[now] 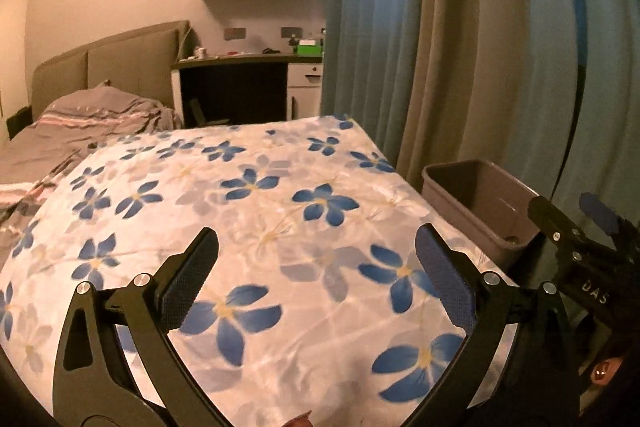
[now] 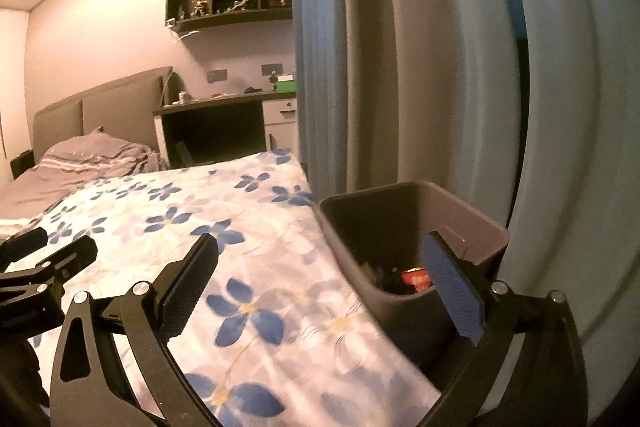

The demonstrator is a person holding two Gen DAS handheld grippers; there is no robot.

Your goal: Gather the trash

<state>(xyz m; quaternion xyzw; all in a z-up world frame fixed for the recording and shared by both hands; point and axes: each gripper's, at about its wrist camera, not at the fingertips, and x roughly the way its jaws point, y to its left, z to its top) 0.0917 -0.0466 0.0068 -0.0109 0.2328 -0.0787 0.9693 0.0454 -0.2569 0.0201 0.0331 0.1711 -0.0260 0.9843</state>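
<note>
Bin (image 2: 408, 227) at my 2 o'clock beside the bed (image 2: 240, 247), trash (image 2: 414, 279) inside; curtain (image 2: 440, 67) behind it.

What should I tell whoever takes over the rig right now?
Left gripper: open, empty, over the floral bedspread.
Right gripper: open, empty, by the bin.
Bin stands beside the bed against the curtain; trash lies in it, including something red.
Done: some trash is binned.
Left: no trash shows on the visible bedspread; check elsewhere.
</note>
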